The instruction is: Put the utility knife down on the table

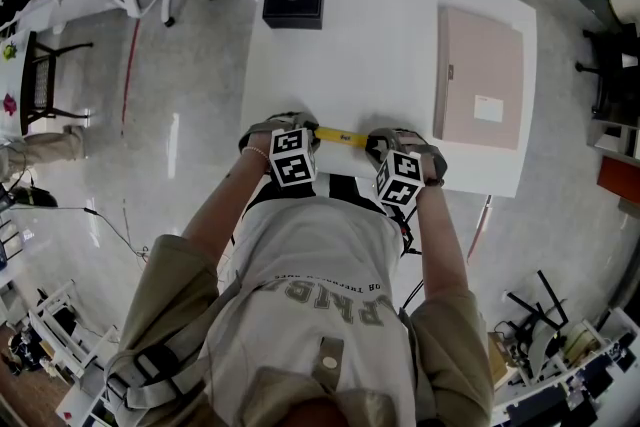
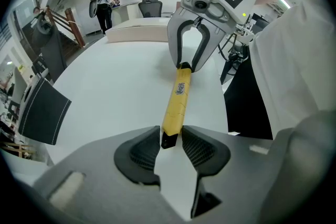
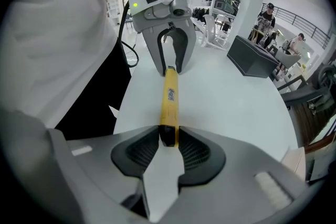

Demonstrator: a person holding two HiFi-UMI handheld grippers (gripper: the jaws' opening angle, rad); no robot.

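The utility knife [image 1: 341,136] spans between my two tools, at the near edge of the smooth white counter [image 1: 390,35]. My left tool [image 2: 170,138] clamps one black end and my right tool [image 3: 168,136] the other, both partly closed. Its body is slim, yellow and straight.

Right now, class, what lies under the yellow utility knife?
The white table lies under the utility knife. The left hand-held gripper and right hand-held gripper cover its ends, so the table beneath those is hidden.
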